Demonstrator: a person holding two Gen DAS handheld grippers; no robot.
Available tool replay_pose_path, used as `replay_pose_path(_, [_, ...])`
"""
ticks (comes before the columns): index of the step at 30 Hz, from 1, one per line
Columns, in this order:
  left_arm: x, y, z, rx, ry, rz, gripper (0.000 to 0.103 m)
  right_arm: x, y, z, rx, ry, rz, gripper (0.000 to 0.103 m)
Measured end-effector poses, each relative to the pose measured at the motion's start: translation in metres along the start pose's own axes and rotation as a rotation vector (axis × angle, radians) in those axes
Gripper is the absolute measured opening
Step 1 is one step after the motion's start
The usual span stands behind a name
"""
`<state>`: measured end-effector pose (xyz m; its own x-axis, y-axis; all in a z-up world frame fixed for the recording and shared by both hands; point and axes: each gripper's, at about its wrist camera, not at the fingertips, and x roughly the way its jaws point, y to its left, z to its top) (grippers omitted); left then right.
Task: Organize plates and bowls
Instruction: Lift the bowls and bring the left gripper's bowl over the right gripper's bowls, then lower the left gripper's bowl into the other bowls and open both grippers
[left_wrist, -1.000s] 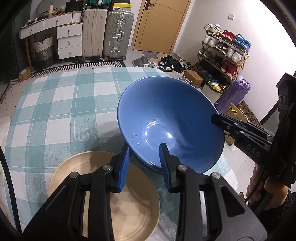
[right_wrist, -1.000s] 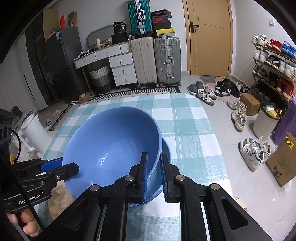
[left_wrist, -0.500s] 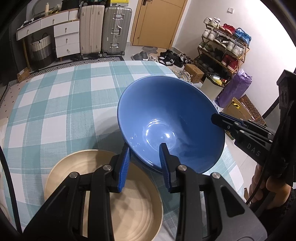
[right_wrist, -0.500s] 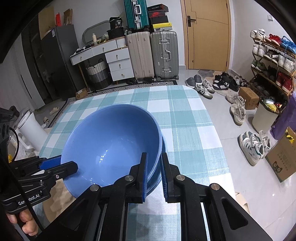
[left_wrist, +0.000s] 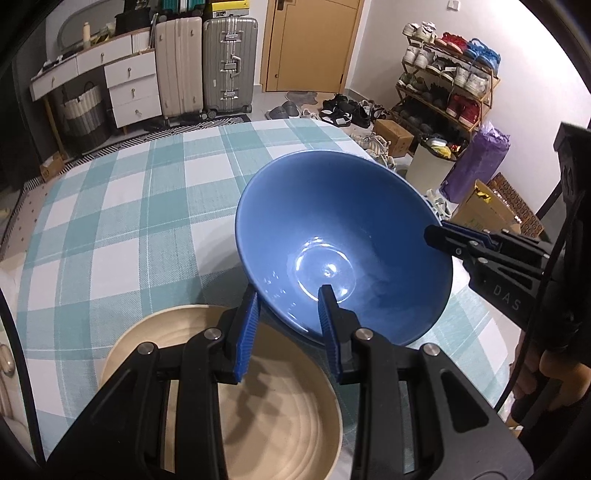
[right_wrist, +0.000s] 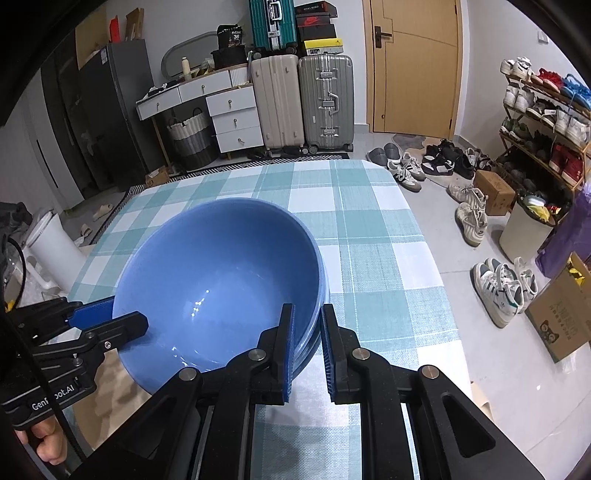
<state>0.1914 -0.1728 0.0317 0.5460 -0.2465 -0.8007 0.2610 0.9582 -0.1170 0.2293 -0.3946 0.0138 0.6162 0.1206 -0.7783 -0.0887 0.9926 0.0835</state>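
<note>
Left wrist view shows the left claw (left_wrist: 288, 321) clamped on the near rim of the big round blue bowl (left_wrist: 343, 243). Across it, the right claw (right_wrist: 306, 347) pinches the other rim tightly. Both have come down a little in the last second, carrying the bowl lower. It now sits right inside a second blue bowl (right_wrist: 320, 295) on the checked green-and-white surface (left_wrist: 129, 206), so stacking looks nearly done. Top bowl is empty. Just beside lies an empty round cream plate (left_wrist: 288, 424).

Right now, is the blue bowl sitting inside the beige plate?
No, the blue bowl is beside the beige plate, its rim gripped from both sides.
</note>
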Motion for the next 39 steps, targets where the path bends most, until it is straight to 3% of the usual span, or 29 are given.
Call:
replay_pose_path(9, [0.007, 0.003, -0.001, -0.006, 0.026, 0.007, 0.03, 0.001, -0.001, -0.003, -0.003, 0.01, -0.016, 0.014])
replay_pose_path(14, [0.008, 0.006, -0.002, 0.005, 0.023, 0.048, 0.046, 0.003, 0.001, -0.003, -0.012, 0.018, -0.026, 0.015])
replay_pose_path(21, [0.01, 0.017, -0.001, -0.03, 0.035, 0.018, 0.058, 0.003, -0.001, -0.003, -0.005, 0.029, -0.007, 0.019])
replay_pose_path(22, [0.01, 0.019, -0.001, -0.033, 0.036, 0.01, 0.059, 0.003, -0.001, -0.004, -0.003, 0.03, -0.004, 0.022])
replay_pose_path(24, [0.01, 0.022, -0.001, -0.037, 0.035, -0.003, 0.073, 0.002, -0.004, -0.004, 0.011, 0.031, 0.008, 0.033])
replay_pose_path(25, [0.009, 0.023, 0.0, -0.042, 0.029, -0.007, 0.077, 0.001, -0.005, -0.004, 0.016, 0.027, 0.012, 0.042])
replay_pose_path(26, [0.007, 0.025, 0.0, -0.046, 0.02, -0.012, 0.08, -0.001, -0.007, -0.004, 0.023, 0.023, 0.016, 0.052])
replay_pose_path(29, [0.006, 0.032, 0.002, -0.054, 0.013, -0.045, 0.081, -0.007, -0.012, -0.004, 0.055, 0.008, 0.047, 0.071])
replay_pose_path(32, [0.007, 0.042, 0.003, -0.088, 0.009, -0.084, 0.09, -0.014, -0.016, -0.004, 0.077, -0.012, 0.04, 0.085])
replay_pose_path(34, [0.009, 0.049, 0.004, -0.114, 0.009, -0.098, 0.103, -0.016, -0.02, -0.005, 0.095, -0.02, 0.041, 0.086])
replay_pose_path(39, [0.019, 0.068, 0.007, -0.191, 0.018, -0.129, 0.102, -0.011, -0.03, -0.011, 0.169, -0.005, 0.06, 0.093])
